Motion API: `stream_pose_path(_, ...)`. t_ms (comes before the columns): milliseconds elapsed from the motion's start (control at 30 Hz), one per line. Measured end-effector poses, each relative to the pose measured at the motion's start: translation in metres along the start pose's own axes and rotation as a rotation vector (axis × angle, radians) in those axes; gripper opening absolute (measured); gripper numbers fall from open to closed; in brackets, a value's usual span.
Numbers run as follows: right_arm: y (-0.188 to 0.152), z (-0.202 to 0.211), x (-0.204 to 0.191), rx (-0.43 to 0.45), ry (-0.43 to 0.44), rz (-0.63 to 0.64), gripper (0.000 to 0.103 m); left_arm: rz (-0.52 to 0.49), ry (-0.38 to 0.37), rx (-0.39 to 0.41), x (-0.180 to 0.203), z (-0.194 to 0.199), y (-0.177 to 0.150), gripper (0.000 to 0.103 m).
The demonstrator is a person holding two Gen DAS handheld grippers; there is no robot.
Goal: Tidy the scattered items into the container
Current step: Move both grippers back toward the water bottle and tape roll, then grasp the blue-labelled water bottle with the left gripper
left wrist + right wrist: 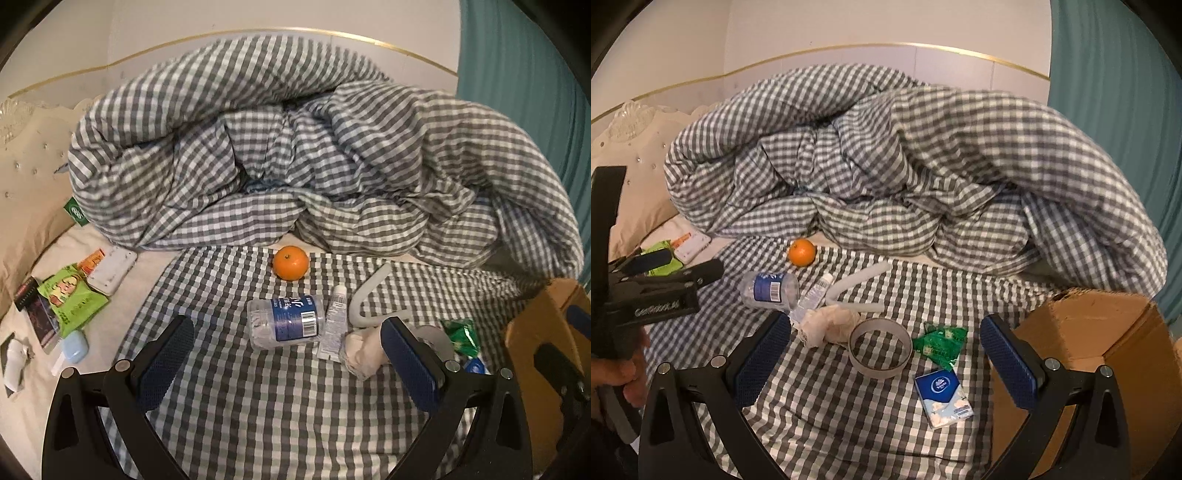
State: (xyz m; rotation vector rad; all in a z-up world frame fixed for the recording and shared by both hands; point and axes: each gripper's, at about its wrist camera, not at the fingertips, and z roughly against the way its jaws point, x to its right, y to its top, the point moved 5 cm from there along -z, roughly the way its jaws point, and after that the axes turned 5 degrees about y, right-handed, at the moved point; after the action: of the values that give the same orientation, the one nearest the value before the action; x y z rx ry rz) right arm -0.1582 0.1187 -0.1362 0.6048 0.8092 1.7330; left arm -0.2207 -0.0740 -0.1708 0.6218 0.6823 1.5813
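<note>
Cardboard box right | left gripper open, empty | right gripper open above, seemingly, tape ring

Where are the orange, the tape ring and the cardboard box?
orange (802,252), right wrist view, middle of its peel
tape ring (880,365), right wrist view, near rim
cardboard box (1108,325), right wrist view, outer wall

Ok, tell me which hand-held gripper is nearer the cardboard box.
Right. The right hand-held gripper hangs open with one finger right beside the cardboard box; the left hand-held gripper sits further left, over the water bottle.
</note>
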Motion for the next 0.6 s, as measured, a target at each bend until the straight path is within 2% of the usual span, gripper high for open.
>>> stream_pose_path(300, -0.013, -0.04, 0.002, -0.065, 0.018, 0.006, 0.103, -0.017, 0.043, -0.088, 0.008, -0.074, -0.011, 0.103)
stream_pose_path(600, -0.025, -0.063, 0.009, -0.104, 0.03, -0.01, 0.103, 0.025, 0.047, -0.135, 0.008, -0.118, -0.012, 0.103)
